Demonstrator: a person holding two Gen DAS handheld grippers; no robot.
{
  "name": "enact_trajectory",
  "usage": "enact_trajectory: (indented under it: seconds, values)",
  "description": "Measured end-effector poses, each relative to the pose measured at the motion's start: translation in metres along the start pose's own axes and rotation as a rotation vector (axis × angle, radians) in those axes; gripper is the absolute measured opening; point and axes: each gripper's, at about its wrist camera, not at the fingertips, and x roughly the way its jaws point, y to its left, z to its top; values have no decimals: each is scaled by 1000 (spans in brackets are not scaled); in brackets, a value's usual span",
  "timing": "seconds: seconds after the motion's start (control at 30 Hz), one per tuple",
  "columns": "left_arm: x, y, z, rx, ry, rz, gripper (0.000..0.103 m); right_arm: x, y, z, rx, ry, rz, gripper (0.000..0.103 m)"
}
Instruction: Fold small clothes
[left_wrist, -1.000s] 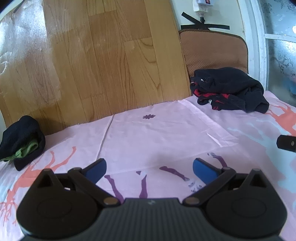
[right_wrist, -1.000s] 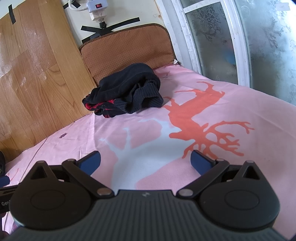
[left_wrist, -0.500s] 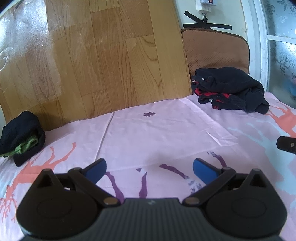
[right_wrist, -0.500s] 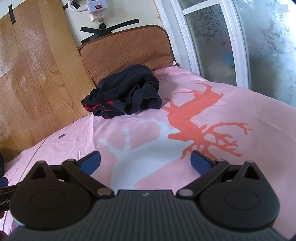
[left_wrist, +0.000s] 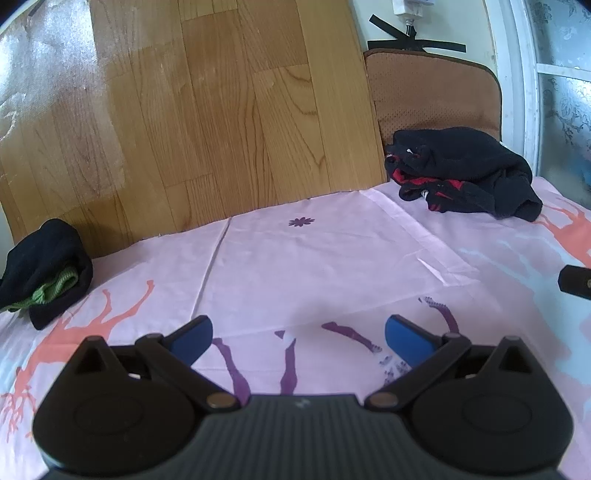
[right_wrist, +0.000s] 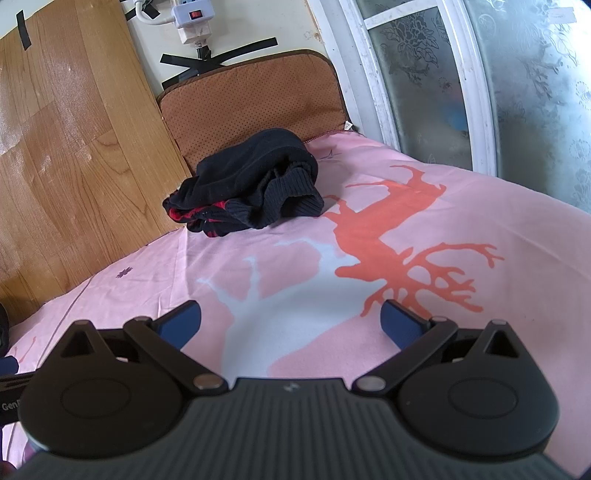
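Observation:
A crumpled pile of dark clothes with red patches lies at the far right of the pink sheet, against a brown cushion. At the far left sits a folded dark bundle with a green edge. My left gripper hovers open above the sheet's middle, nothing between its blue fingers. My right gripper is also open and empty, well short of the dark pile. A black part of the right gripper shows at the left wrist view's right edge.
A wood-pattern board leans behind the sheet. The brown cushion stands against the wall under a taped power strip. A frosted window with a white frame runs along the right. The sheet carries tree prints.
Both views have crept forward slightly; the dark pile and the wall sit a little lower and nearer in frame. Both grippers have stayed open and empty.

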Motion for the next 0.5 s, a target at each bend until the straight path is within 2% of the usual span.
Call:
enact_trajectory:
  seconds: [0.5]
  values:
    - [1, 0, -1, 0, 3, -4, 103, 0, 0, 0, 1, 0, 0, 103]
